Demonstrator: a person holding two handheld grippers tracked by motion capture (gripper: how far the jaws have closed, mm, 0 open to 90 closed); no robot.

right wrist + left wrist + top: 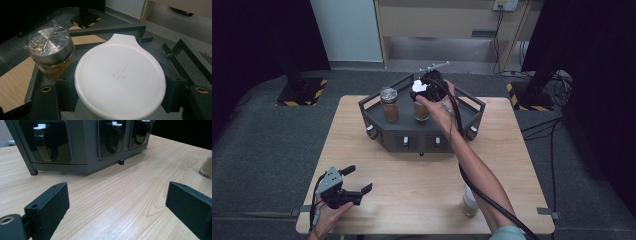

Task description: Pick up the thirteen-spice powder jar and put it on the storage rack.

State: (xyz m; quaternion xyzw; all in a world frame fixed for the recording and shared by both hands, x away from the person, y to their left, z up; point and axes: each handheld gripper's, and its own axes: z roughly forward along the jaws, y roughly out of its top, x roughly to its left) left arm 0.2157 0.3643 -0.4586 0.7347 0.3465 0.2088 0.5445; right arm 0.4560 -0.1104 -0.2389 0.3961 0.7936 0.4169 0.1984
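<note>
A dark grey rack (412,138) with a railed top stands at the far middle of the wooden table. On it sits a glass jar of brown powder (390,106) with a film-wrapped silver lid (50,45). Beside that jar, my right gripper (424,91) is shut on a white-lidded jar (422,111) over the rack's top. Its black pads (66,92) press both sides of the white lid (120,75). My left gripper (360,178) rests open near the table's front left corner, with bare wood between its fingers (50,202).
A third jar (469,202) stands near the table's front right, by the right forearm, and its base (207,168) is at the edge of the left gripper view. The rack's front wall (85,147) carries white-tabbed dispensers. Black curtains and stands ring the table.
</note>
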